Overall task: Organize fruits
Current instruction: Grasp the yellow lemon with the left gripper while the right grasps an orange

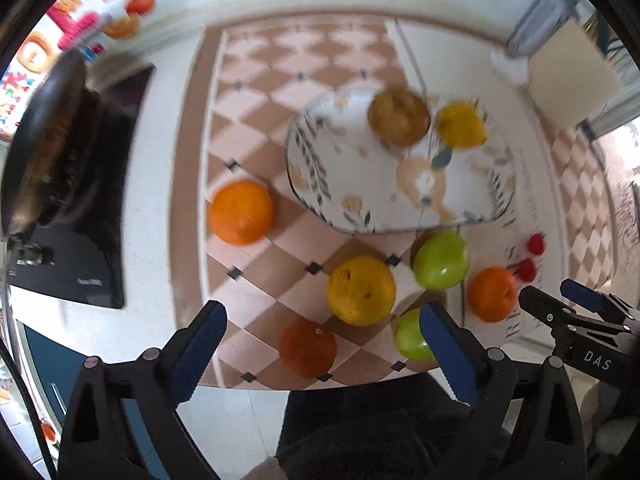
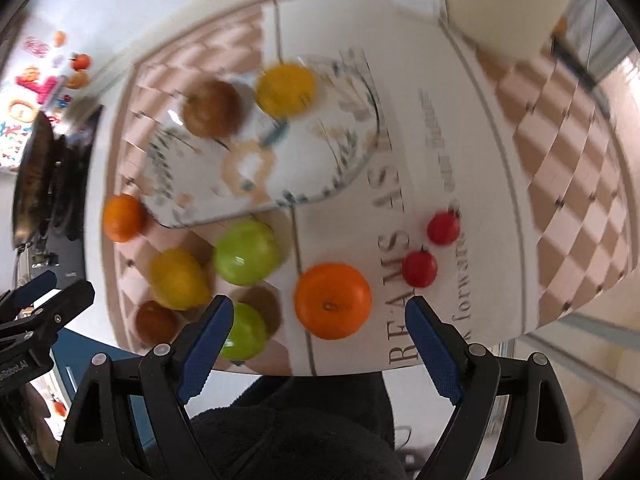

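orange dead ahead of my right gripper — jaws apart, empty; plate beyond it. left gripper likewise apart — farther off.

a white round table is wearing a pink-and-brown checkered tablecloth printed with lettering. a dark frying pan is sitting on a black cooktop at the left, and colourful stickers are showing on the wall behind.

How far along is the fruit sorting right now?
Early. Done: a brown fruit and a yellow fruit sit on the plate. In hand: nothing; left gripper and right gripper are open. Left: oranges, green apples, small red fruits on the table.
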Motion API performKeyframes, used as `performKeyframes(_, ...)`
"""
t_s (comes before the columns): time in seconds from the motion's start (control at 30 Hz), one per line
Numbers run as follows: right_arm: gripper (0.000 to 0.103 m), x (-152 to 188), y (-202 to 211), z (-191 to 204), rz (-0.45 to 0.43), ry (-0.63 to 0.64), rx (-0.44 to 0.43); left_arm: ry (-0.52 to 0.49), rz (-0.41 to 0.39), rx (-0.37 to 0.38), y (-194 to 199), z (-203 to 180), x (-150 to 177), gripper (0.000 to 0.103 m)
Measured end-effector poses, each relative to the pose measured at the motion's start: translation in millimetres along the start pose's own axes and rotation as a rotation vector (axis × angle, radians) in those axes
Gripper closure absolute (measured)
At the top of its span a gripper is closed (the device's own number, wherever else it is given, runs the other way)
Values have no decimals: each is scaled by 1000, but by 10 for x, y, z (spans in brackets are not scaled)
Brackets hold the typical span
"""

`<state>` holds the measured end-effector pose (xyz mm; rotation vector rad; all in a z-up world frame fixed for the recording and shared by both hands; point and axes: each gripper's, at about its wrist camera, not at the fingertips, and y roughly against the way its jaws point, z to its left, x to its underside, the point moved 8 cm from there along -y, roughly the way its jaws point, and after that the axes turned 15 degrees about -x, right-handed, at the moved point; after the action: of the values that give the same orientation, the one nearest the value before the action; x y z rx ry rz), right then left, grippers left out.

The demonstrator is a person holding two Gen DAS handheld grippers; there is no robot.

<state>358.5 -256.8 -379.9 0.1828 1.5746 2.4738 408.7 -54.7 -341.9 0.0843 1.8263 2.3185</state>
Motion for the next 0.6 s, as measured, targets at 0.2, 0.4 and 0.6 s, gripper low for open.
performKeyframes(0.2, 13, 74, -295, -262, 43, -55, -14, -23, 131, 37, -477, -262, 25, 4)
performKeyframes(0.4, 15, 102, -443, -365, 64, -78, -38, -16, 205, 78, -778, -437, 31, 5)
performKeyframes(0.6, 17, 77, -566, -410, 78, -87, -54, -23, 229, 93, -929, -519, 39, 9)
